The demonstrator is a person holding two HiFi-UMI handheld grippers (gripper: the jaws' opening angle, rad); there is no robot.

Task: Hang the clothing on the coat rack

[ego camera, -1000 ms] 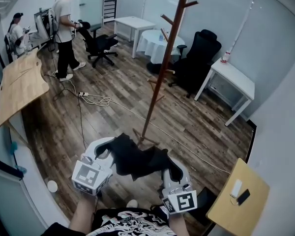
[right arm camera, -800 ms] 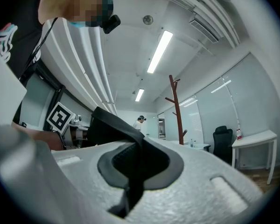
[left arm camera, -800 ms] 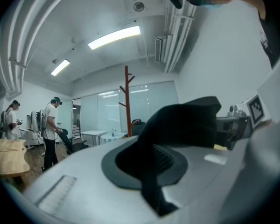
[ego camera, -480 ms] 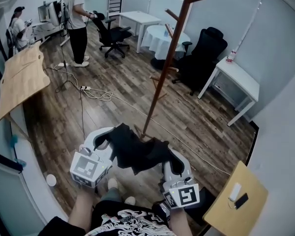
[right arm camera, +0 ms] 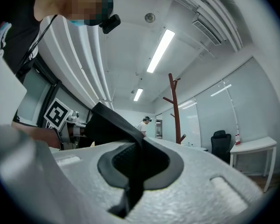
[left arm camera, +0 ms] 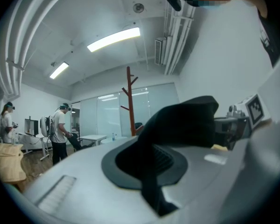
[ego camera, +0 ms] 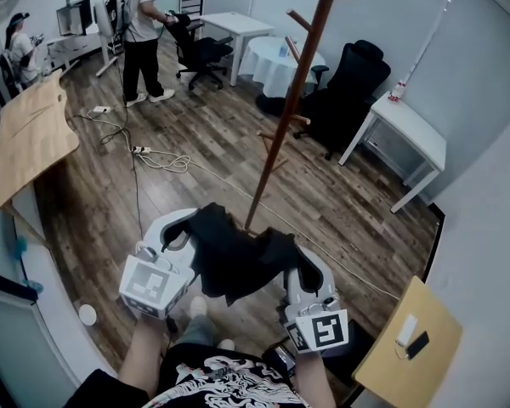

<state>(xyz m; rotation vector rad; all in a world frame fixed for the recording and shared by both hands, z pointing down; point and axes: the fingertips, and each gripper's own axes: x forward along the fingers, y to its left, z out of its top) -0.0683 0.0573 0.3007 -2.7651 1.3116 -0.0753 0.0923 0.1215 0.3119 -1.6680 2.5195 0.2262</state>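
Clothing [ego camera: 238, 260], a black garment, is held in the air in front of the person, stretched and sagging between the two grippers above the wooden floor [ego camera: 348, 202]. The left gripper [ego camera: 185, 233] has its jaws pressed together on one end of the fabric, and a dark fold runs out through the closed jaws in the left gripper view. The right gripper [ego camera: 296, 262] pinches the other end in the same way, its jaws closed on a black strip of cloth. Just beyond the garment the brown coat rack [ego camera: 294, 100] stands upright on the floor, its pegs bare. Past it are a black office chair [ego camera: 350, 92] and a white tabletop [ego camera: 408, 130]. Farther off, a person [ego camera: 141, 32] stands at the far left of the room, and a cable [ego camera: 166, 161] lies on the floor.
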